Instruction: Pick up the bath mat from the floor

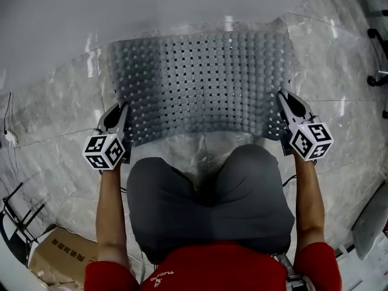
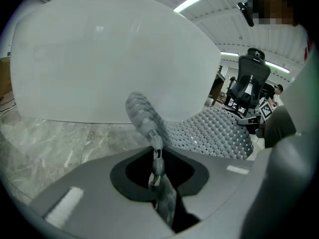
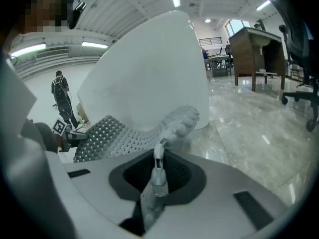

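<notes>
Left hand-held gripper (image 1: 123,113) and right hand-held gripper (image 1: 284,100) both clamp the grey perforated rubber bath mat (image 1: 200,80); lift evenly, keeping it taut between them.

Left hand-held gripper (image 1: 123,113), right hand-held gripper (image 1: 284,100), both forward, well apart (jaws clamped)

Nubbed rubbery bath mat (image 1: 200,83), glossy marble floor (image 1: 339,59)

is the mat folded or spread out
Spread out. The mat stretches as one open sheet between the left gripper and the right gripper, each shut on a side edge.
</notes>
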